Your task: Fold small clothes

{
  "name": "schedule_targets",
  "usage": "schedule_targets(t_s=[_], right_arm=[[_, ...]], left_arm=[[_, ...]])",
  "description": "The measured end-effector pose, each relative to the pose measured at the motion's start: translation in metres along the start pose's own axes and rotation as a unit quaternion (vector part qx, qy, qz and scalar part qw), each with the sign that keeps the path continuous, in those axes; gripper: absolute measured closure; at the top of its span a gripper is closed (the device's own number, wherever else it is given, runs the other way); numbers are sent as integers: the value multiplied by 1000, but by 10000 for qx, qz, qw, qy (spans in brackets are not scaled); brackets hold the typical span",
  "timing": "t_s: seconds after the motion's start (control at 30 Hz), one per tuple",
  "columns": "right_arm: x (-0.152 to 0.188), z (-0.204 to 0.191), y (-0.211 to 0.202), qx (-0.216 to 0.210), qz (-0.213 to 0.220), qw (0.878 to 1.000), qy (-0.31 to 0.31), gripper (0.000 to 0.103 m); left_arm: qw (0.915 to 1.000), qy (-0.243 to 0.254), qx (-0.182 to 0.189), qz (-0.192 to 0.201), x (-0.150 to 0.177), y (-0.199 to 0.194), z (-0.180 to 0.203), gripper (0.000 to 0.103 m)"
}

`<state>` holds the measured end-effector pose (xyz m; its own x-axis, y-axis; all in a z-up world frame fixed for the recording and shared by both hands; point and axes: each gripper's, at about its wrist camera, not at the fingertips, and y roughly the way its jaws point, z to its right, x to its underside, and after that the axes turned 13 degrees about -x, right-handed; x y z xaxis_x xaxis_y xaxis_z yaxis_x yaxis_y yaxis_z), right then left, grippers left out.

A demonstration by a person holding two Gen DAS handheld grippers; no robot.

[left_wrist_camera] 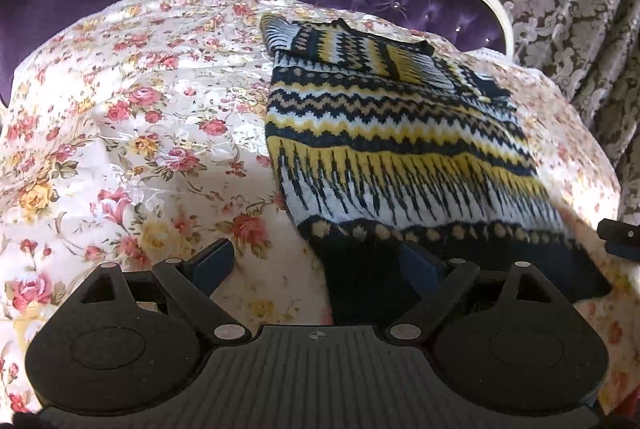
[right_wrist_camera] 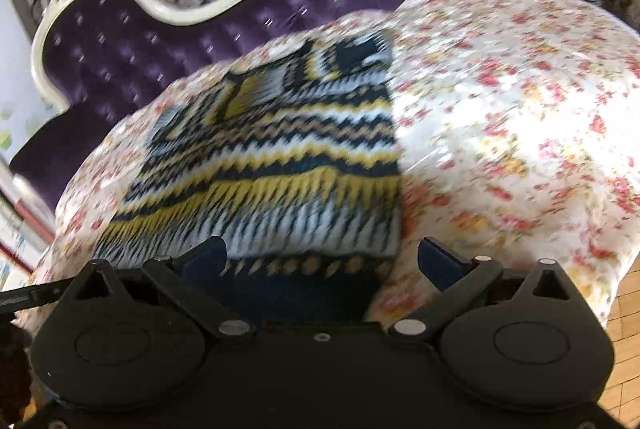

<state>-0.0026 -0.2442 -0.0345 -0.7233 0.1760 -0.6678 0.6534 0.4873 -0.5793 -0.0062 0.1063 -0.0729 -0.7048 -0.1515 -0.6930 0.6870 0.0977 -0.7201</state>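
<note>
Both grippers approached hem. Left gripper [left_wrist_camera: 316, 261] spread wide, empty; right gripper [right_wrist_camera: 322, 257] likewise wide, nothing pinched. Advice: grip both hem corners evenly, lift together, fold toward collar. Navy-yellow-white zigzag knitted sweater [left_wrist_camera: 384, 133] lay flat, sleeves tucked, frame centre-right, on floral bedspread [left_wrist_camera: 140, 117].

No legible text, label or brand anywhere, perhaps partly owing to blur in the right view.
</note>
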Motion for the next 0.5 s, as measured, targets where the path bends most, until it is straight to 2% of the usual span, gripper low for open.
schedule_targets(t_s=[0.17, 0.5], right_arm=[[8, -13, 6, -148, -365, 9992, 91, 1], [7, -12, 13, -159, -568, 9980, 245, 1]], left_arm=[[9996, 229, 48, -152, 0, -1, 8, 14], [9947, 529, 748, -471, -8, 21, 33, 14]])
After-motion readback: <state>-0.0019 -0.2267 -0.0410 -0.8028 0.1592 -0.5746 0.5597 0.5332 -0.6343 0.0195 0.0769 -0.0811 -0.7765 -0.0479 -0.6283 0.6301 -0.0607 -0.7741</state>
